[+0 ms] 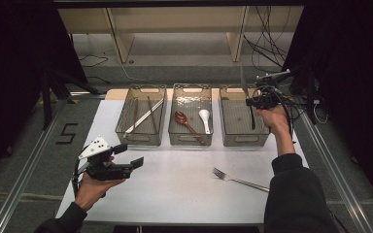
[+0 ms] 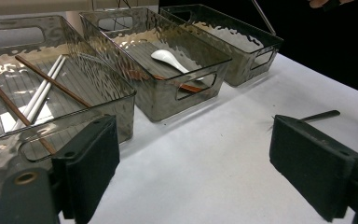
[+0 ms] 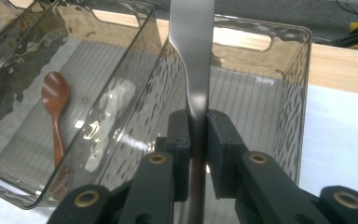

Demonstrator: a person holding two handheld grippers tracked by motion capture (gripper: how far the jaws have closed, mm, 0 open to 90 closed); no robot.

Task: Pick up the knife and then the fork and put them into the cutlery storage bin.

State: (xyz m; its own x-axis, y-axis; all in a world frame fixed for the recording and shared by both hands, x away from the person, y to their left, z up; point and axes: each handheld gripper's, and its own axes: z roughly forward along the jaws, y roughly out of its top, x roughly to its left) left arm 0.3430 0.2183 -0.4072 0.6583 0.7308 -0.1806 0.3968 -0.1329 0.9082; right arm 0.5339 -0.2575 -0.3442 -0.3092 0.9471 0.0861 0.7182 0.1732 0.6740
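White tabletop [image 1: 175,184] spreads under the high view, with dark floor, cables and a pale wooden frame beyond its far edge. Three smoky grey see-through plastic bins stand in a row on it, and the middle bin [image 1: 191,137] serves as the landmark.

Left of the middle bin, the left bin [image 1: 141,137] holds long brown and white chopsticks [image 1: 143,116]; the left gripper view shows them lying crossed on that bin's ribbed floor. Right of the middle bin stands the right bin [image 1: 243,138]. Above its far end the right gripper [image 1: 252,100] is clamped on a flat grey metal knife [image 1: 251,114], held upright with one end down inside that bin. The right gripper view shows what the high view cannot: both pads pressed against the thin shaft, the broad flat part [image 3: 192,37] rising above them.

Well in front of the middle bin and to its left, the left gripper [image 1: 128,155] hovers over the tabletop, its jaws spread wide with nothing between them, as the left gripper view makes plain.

In front of the middle bin and to its right lies a silver metal fork [image 1: 238,180] on the tabletop. Inside the middle bin rest a reddish-brown wooden spoon [image 1: 187,124] and a white ceramic spoon [image 1: 205,119], side by side.
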